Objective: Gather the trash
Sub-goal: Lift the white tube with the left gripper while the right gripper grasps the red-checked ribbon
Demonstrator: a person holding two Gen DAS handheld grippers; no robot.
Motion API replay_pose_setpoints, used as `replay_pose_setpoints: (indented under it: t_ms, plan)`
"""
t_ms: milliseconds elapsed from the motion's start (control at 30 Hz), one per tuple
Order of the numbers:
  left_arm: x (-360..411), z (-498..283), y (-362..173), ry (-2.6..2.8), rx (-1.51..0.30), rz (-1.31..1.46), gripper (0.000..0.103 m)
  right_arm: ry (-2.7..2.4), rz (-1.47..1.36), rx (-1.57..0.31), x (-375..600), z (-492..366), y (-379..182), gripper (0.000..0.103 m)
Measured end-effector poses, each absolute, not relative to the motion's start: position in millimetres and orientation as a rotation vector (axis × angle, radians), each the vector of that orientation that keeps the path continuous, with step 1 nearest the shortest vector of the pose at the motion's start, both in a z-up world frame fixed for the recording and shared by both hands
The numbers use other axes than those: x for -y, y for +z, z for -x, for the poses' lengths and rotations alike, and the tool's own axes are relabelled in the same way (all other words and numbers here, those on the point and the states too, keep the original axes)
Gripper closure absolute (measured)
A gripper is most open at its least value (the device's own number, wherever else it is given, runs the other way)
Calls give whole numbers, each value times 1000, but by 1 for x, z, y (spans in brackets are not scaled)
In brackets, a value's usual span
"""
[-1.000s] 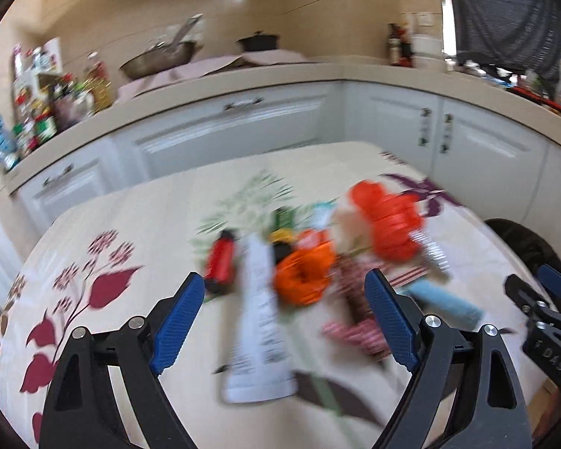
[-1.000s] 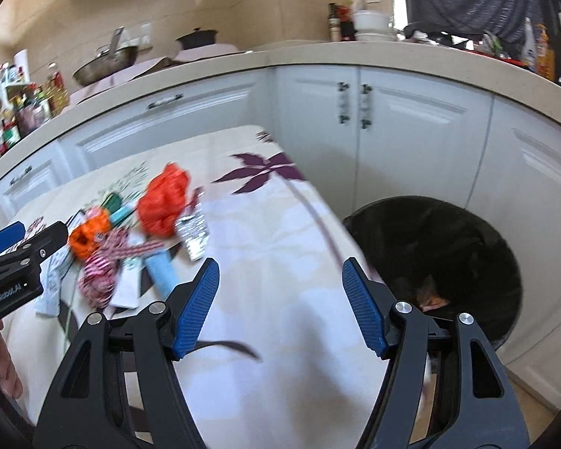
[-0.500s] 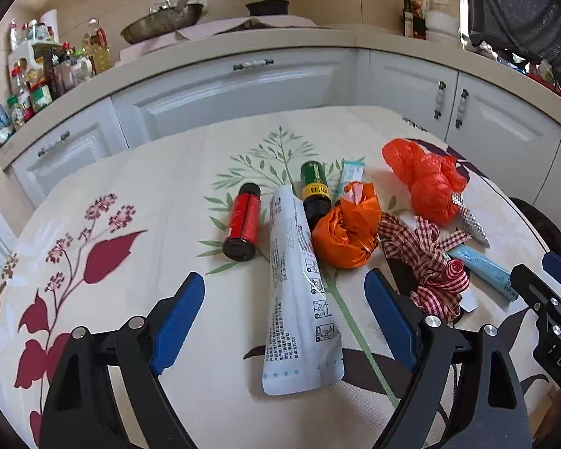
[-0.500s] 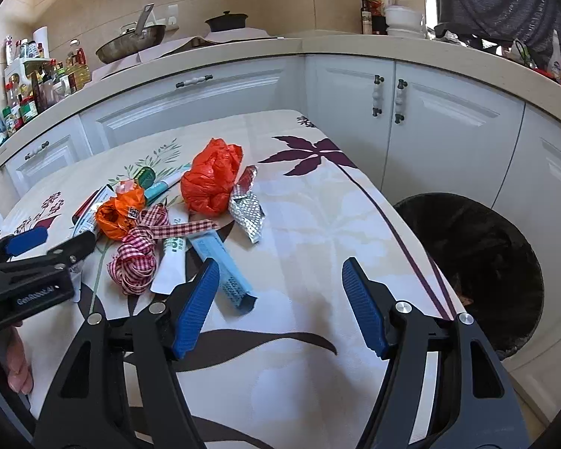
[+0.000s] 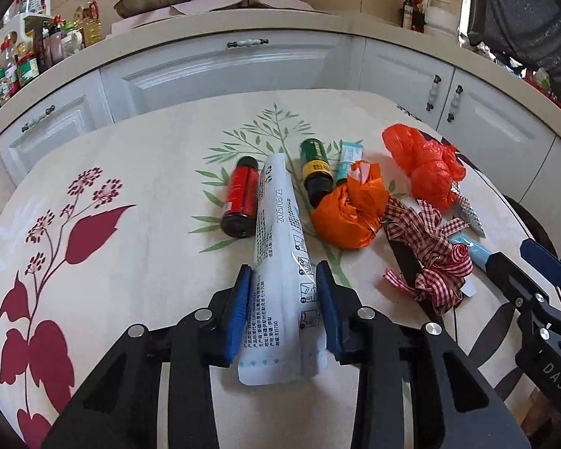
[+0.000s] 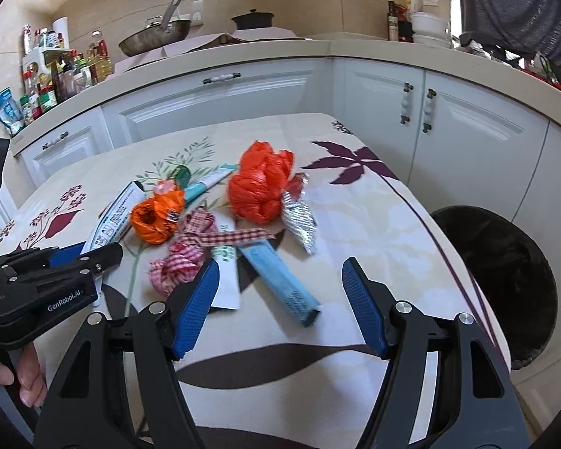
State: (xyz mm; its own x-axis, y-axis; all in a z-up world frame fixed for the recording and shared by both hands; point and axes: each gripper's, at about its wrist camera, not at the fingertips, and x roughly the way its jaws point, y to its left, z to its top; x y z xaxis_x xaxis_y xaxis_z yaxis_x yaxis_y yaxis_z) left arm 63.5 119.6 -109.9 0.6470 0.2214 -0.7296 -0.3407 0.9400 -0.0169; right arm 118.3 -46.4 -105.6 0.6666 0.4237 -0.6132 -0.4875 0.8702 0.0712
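Note:
Trash lies in a pile on the floral tablecloth (image 5: 149, 187). A long white pouch (image 5: 280, 232) runs toward me, and my left gripper (image 5: 283, 273) is closing on its near end, blue pads against both sides. Beside it lie a red bottle (image 5: 241, 198), a green bottle (image 5: 316, 168), an orange bag (image 5: 351, 209), a red bag (image 5: 426, 164) and a checkered ribbon (image 5: 430, 258). My right gripper (image 6: 280, 265) hangs open above a blue packet (image 6: 280, 280), touching nothing. The left gripper (image 6: 93, 258) shows at the left of the right wrist view.
A black bin (image 6: 505, 269) stands on the floor off the table's right edge. A foil wrapper (image 6: 299, 220) and a teal tube (image 6: 209, 183) lie in the pile. White cabinets (image 5: 224, 71) and a crowded counter ring the table. A hand (image 6: 15, 378) holds the left gripper's handle.
The left gripper's jaws have narrowed from wide apart to the sides of the white pouch, and it has sunk closer. The right gripper has swung left from the bin toward the pile.

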Motion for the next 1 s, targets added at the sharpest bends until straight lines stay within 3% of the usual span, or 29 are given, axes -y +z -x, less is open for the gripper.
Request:
replay_pose_setpoints:
  t_ms: [367, 633, 700, 800, 1000]
  plan:
    - [-149, -31, -93, 388, -750, 165, 68, 580, 150, -670, 9, -108, -103, 38]
    - [-169, -20, -93, 421, -746, 181, 68, 596, 192, -730, -11, -112, -109, 52]
    - [-173, -19, -95, 419, -748, 191, 67, 605, 192, -751, -14, -114, -112, 65]
    - [-174, -18, -97, 419, -749, 191, 67, 604, 221, -741, -18, -112, -113, 76]
    - [-176, -17, -97, 423, -744, 200, 67, 608, 207, -721, -17, -110, -110, 80]
